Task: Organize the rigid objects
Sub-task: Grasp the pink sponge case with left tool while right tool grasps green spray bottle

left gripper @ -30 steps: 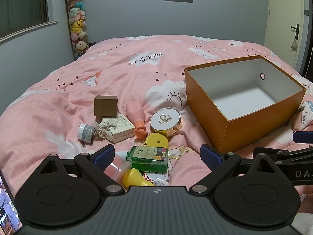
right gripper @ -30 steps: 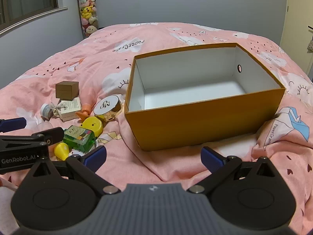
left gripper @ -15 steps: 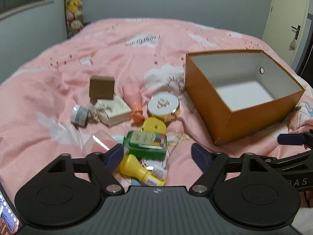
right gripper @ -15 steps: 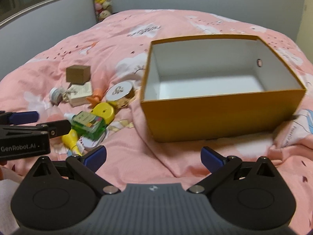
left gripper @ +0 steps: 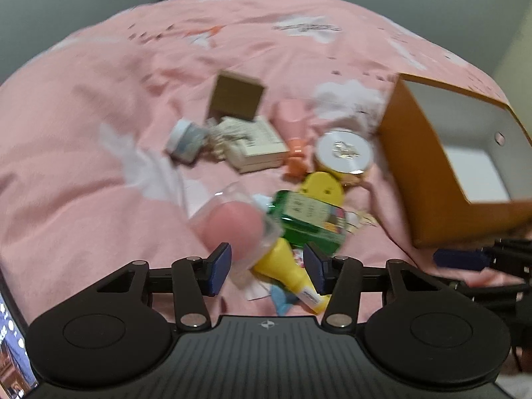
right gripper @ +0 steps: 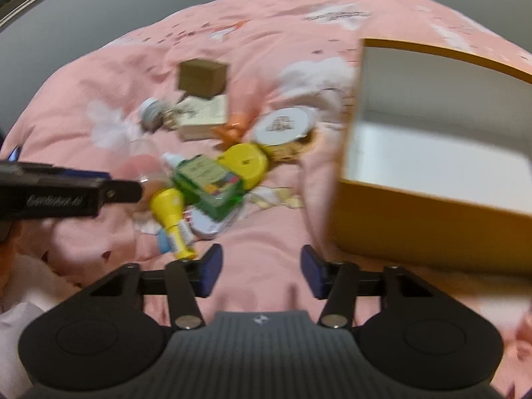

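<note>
A pile of small items lies on the pink bedspread (left gripper: 83, 166): a green box (left gripper: 309, 222), a yellow bottle (left gripper: 282, 266), a clear tub with pink inside (left gripper: 232, 224), a yellow round case (left gripper: 322, 188), a white-gold compact (left gripper: 344, 149), a white carton (left gripper: 256, 148), a brown box (left gripper: 236, 96) and a small jar (left gripper: 184, 139). My left gripper (left gripper: 266, 271) hovers over the yellow bottle and clear tub, jaws closing, pads not touching them. My right gripper (right gripper: 261, 269) hangs over bare bedding beside the yellow bottle (right gripper: 169, 206), jaws closing on nothing.
An open orange cardboard box (left gripper: 415, 166) with a white, empty inside stands right of the pile, close to the right gripper in its own view (right gripper: 415, 226). A pink bottle with an orange cap (left gripper: 292, 123) lies by the carton. Grey walls rise behind the bed.
Both grippers have tipped downward and come closer to the pile on the bed. The jaws of both have narrowed from wide apart. The items and the orange box lie as before.
</note>
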Action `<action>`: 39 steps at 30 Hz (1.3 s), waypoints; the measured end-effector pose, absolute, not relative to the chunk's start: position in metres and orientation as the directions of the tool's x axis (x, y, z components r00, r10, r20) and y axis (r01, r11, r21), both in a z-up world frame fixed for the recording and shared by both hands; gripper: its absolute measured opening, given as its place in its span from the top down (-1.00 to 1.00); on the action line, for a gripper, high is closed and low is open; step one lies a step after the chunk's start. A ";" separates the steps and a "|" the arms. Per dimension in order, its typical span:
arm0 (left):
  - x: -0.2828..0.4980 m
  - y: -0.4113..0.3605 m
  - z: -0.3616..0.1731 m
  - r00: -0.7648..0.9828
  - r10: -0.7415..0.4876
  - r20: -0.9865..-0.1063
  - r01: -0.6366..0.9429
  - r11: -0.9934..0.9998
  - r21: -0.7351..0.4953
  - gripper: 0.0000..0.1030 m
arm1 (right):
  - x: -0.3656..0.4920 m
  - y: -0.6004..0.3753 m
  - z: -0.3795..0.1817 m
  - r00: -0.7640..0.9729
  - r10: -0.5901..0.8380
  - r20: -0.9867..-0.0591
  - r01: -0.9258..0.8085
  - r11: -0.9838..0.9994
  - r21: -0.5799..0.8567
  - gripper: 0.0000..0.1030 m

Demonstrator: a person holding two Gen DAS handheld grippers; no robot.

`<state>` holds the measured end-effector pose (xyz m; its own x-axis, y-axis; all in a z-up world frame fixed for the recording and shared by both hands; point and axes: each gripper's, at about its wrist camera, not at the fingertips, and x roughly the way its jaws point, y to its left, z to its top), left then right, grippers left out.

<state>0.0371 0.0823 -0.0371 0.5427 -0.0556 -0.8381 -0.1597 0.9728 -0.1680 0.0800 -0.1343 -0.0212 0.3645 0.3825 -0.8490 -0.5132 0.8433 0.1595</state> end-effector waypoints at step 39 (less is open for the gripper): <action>0.097 0.117 -0.085 0.497 -0.089 -0.863 -0.311 0.910 -0.272 -0.41 | 0.158 -0.006 -0.068 0.165 0.393 -0.904 -0.866 0.497 0.058 0.02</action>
<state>0.0975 0.1169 -0.0852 0.4966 -0.0886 -0.8635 -0.3113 0.9104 -0.2724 0.1579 -0.0061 -0.0681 0.1652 0.3932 -0.9045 -0.8659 0.4969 0.0578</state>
